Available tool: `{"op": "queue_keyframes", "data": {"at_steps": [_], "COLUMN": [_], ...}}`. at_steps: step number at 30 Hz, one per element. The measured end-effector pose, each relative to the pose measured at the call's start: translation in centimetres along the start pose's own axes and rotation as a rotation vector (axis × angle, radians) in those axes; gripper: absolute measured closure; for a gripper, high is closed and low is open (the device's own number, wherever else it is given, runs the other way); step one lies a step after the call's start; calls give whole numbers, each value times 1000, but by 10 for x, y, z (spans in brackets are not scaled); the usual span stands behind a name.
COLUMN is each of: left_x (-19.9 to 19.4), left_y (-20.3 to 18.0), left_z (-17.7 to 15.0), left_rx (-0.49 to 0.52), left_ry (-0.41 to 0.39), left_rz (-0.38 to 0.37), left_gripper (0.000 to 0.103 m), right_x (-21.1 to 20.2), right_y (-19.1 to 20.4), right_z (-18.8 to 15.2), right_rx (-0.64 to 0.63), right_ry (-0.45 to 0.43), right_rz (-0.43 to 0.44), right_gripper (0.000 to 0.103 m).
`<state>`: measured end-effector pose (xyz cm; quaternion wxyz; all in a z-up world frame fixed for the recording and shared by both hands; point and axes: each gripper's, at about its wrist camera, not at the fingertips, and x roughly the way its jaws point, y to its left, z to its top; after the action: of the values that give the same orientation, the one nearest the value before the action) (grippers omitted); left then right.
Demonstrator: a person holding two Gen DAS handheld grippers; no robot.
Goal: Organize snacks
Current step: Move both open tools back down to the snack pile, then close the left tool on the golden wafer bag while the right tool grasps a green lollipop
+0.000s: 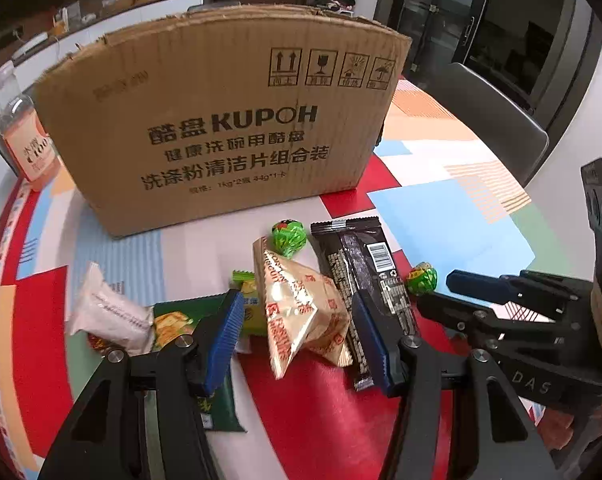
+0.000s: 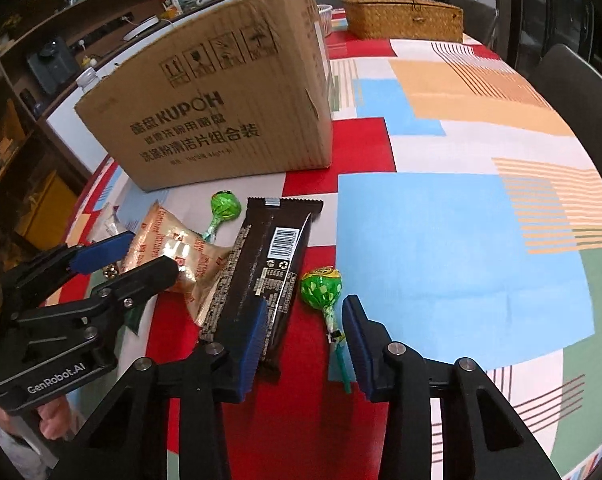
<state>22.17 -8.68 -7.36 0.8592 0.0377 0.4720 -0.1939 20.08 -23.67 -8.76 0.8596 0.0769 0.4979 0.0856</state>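
Snacks lie on the table in front of a cardboard box (image 1: 221, 120) (image 2: 221, 96). My left gripper (image 1: 297, 336) is open, its blue pads on either side of a gold biscuit packet (image 1: 297, 312) (image 2: 169, 248). A black bar wrapper (image 1: 361, 272) (image 2: 269, 264) lies beside it. My right gripper (image 2: 305, 340) is open around a green lollipop (image 2: 323, 286) (image 1: 421, 279), low over the table. A second green lollipop (image 1: 288, 237) (image 2: 225, 210) lies near the box. A white packet (image 1: 109, 312) and a green packet (image 1: 181, 328) lie at the left.
A clear bottle with an orange label (image 1: 25, 136) stands left of the box. A wicker basket (image 2: 405, 16) sits at the table's far end. Dark chairs (image 1: 489, 120) (image 2: 581, 96) stand along the right edge. The patterned tablecloth (image 2: 461, 220) covers the table.
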Motion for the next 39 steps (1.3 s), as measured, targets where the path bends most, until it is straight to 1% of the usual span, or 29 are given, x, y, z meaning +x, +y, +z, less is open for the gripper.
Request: {"op": "queue_keyframes", "data": {"at_steps": [3, 5, 8, 11, 18, 20, 25, 39], "left_x": [8, 10, 15, 16, 16, 14, 5, -39], "left_y": [1, 0, -1, -2, -5, -5, -5, -8], "left_z": [2, 2, 2, 2, 3, 3, 3, 2], "left_rx": [-10, -16, -9, -10, 0, -1, -1, -8], "left_ry": [17, 29, 39, 44, 42, 34, 14, -84], "left_rz": [-2, -18, -16, -22, -20, -17, -25, -40], "left_gripper": [50, 54, 57, 58, 65, 71, 76, 78], "right_x": [5, 8, 11, 14, 22, 22, 16, -24], "right_y": [-2, -3, -4, -5, -8, -8, -3, 18], "right_z": [2, 3, 5, 5, 8, 8, 6, 8], "right_rx": [8, 6, 6, 3, -4, -13, -25, -45], "right_ry": [10, 11, 21, 27, 31, 28, 16, -68], "right_rz": [3, -2, 2, 0, -5, -9, -18, 34], "right_gripper": [66, 67, 70, 70, 77, 77, 78, 78]}}
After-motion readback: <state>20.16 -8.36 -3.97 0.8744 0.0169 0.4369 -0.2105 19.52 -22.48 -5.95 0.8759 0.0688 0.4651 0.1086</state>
